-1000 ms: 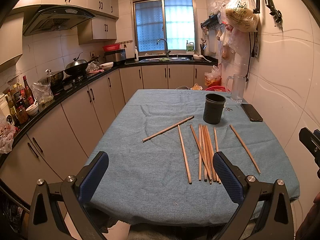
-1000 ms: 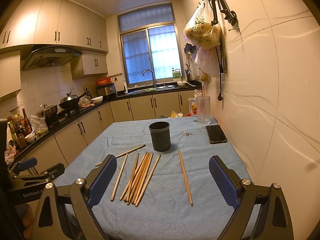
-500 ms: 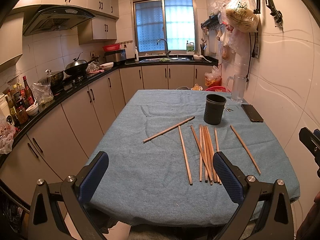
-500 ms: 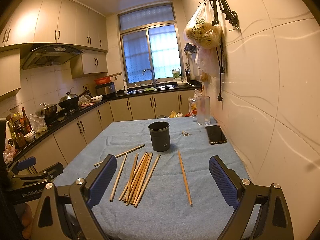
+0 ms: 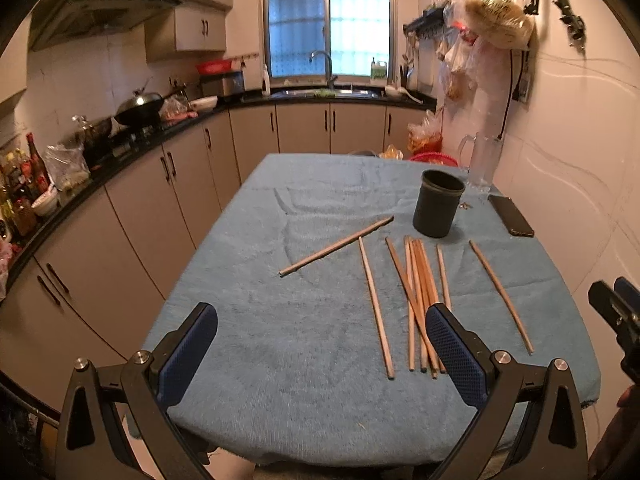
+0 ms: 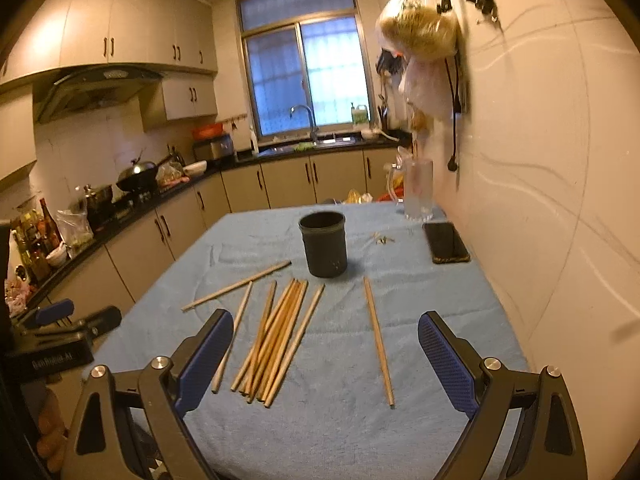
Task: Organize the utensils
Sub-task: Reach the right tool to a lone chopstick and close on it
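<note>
Chopsticks [image 6: 276, 336] lie loose on the blue-clothed table [image 6: 400, 432], all just short of the dark cup [image 6: 322, 249]. Most sit in an overlapping bundle; one lone stick [image 6: 378, 340] lies apart on the right, one slanted stick [image 5: 337, 246] off to the left, its far tip near the cup. Cup stands upright and looks empty from here.

Right hand-held gripper [image 6: 325, 360]: jaws wide apart, nothing between them, hovering over the near table edge with the lone stick lying between its pads. Left hand-held gripper [image 5: 321, 354]: also spread wide and empty, lower left of the bundle.

We judge no stick is collected yet. For a clean first pick we'd take the lone stick: nothing touches it. Come down near its middle, close across its width, press lightly into the cloth. Tip it upright before the cup so it drops in end-first.

Phone [image 6: 445, 242] and glass jug [image 6: 418, 189] sit beyond; keep swings clear.
</note>
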Motion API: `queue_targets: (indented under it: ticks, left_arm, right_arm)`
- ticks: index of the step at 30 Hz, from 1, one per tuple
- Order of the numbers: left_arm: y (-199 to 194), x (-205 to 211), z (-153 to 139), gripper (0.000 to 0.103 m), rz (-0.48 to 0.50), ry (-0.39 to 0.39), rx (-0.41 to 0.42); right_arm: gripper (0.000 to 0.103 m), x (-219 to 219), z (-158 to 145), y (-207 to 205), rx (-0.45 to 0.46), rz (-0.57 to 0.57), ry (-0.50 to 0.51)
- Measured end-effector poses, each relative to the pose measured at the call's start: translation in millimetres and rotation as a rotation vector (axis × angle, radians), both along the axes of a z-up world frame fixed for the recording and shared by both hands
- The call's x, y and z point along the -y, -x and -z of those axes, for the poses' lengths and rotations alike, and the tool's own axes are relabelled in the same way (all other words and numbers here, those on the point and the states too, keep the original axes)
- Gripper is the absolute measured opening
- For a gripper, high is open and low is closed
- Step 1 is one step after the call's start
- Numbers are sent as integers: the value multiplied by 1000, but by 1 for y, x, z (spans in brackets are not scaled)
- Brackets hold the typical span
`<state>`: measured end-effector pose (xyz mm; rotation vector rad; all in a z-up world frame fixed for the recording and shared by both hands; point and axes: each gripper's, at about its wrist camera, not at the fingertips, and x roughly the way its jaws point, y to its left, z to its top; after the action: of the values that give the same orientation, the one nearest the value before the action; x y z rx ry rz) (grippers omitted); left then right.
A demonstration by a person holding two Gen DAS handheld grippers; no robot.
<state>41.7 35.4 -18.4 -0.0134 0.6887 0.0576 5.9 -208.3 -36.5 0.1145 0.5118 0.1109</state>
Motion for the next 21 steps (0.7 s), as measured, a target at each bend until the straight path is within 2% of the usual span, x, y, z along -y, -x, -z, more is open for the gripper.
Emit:
queue_targets:
  ticks: [3, 6, 9, 12, 15, 17, 19, 21]
  left_arm:
    - [-23, -3, 8, 103, 27, -13, -26]
    - [-53, -4, 15, 103, 68, -19, -58]
    - [-82, -7, 23, 103, 77, -10, -97]
    - [-112, -7, 30, 103, 129, 11, -139]
    - [-138, 1, 33, 103, 161, -36, -146]
    - [-156, 7, 36, 102, 199, -55, -160]
    - [-175, 16, 40, 98, 242, -78, -179]
    - [-194, 25, 44, 91, 284, -103, -199]
  right_arm:
    - [95, -1, 16, -20, -52, -19, 14]
    - [95, 3, 36, -48, -166, -47, 5]
    - [94, 15, 48, -69, -210, -40, -21]
    - [91, 26, 55, -90, -227, -12, -25]
    - [87, 34, 64, -115, -258, -16, -46]
    - [80, 34, 68, -131, -286, -18, -39]
    - [77, 35, 75, -150, -305, -28, -32]
    - [68, 33, 80, -165, -328, -38, -27]
